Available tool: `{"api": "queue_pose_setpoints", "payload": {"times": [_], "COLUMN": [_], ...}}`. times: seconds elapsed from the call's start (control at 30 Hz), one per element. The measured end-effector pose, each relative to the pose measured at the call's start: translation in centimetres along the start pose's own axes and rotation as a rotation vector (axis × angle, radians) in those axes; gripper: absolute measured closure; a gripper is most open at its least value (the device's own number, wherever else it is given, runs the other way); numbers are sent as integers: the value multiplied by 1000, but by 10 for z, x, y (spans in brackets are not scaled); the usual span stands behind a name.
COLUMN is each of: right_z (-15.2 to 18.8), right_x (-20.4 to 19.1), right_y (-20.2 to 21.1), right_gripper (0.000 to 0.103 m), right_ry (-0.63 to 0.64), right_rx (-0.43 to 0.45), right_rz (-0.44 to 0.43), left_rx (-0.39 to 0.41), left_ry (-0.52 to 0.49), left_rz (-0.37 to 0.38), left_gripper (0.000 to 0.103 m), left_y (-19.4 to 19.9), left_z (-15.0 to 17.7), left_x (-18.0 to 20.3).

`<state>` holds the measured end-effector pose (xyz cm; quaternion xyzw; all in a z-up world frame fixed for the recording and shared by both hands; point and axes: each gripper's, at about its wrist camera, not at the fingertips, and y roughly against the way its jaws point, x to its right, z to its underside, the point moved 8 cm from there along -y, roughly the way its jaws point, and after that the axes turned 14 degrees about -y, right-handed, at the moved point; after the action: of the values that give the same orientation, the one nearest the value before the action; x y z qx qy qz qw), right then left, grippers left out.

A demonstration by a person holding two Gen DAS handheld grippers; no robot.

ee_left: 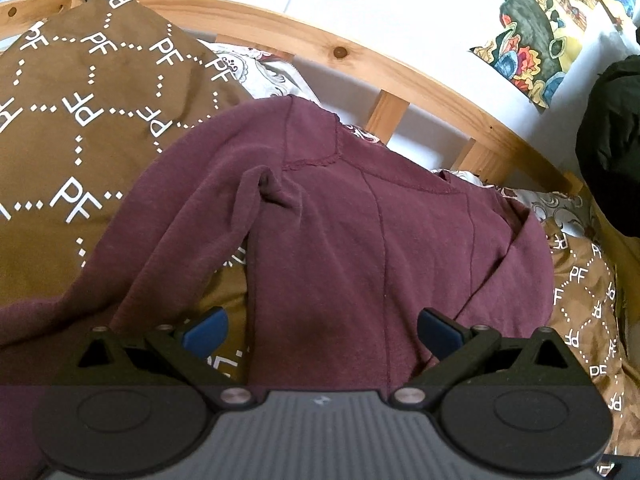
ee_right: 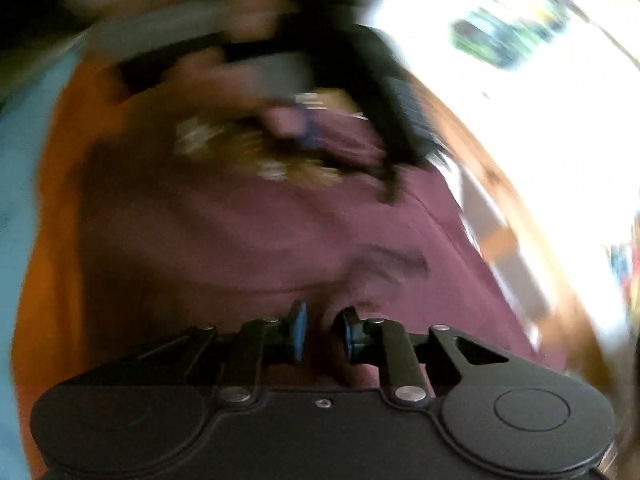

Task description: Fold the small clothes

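A maroon long-sleeved top (ee_left: 360,232) lies spread on a brown bedcover (ee_left: 80,120) printed with white "PF" letters, one sleeve trailing to the lower left. My left gripper (ee_left: 322,328) hovers at the top's near edge, jaws wide open, blue pads (ee_left: 208,326) on either side of the body panel and clear of it. The right wrist view is smeared by motion. There my right gripper (ee_right: 323,332) has its blue pads close together, with a fold of the maroon top (ee_right: 260,232) bunched between them and creases running out from the pinch.
A wooden bed rail (ee_left: 340,52) curves along the far side, against a white wall. A colourful patterned cushion (ee_left: 532,36) sits at the upper right, and a dark bundle (ee_left: 612,144) at the right edge. In the right wrist view a blurred black shape (ee_right: 400,120) crosses above the top.
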<state>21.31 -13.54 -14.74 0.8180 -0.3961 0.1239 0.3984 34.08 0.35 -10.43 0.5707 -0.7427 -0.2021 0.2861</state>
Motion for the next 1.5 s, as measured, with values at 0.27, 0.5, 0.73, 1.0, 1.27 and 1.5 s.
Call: {"api": "queue_pose_setpoints", "payload": {"times": [0.27,0.5,0.73,1.0,1.27,1.5], "right_z": [10,42,64,69,106,119], "right_x": [97,229,320,355,360,313], "right_y": [4,-40,-87,-82,-77,-46], "right_gripper": [21,20,32,97,48,34], "right_ry": [-386,-714,-991,-1017,-1131,-928], "right_rx": [37,47,44,28,20,-17], "right_rz": [180,405,376,492,583,689], "left_rx": [-62,-176,-208,-197,-196,-192], "left_ry": [-40,-324,-310,-341,-392,-369], "left_rz": [36,-64,-51,-60,-72,-57], "left_gripper": [1,1,1,1,1,1], "left_y": [-9,-25,-31,-39,-40,-38], "left_z": [16,46,53,54,57,56], "left_x": [18,50,51,53,58,57]}}
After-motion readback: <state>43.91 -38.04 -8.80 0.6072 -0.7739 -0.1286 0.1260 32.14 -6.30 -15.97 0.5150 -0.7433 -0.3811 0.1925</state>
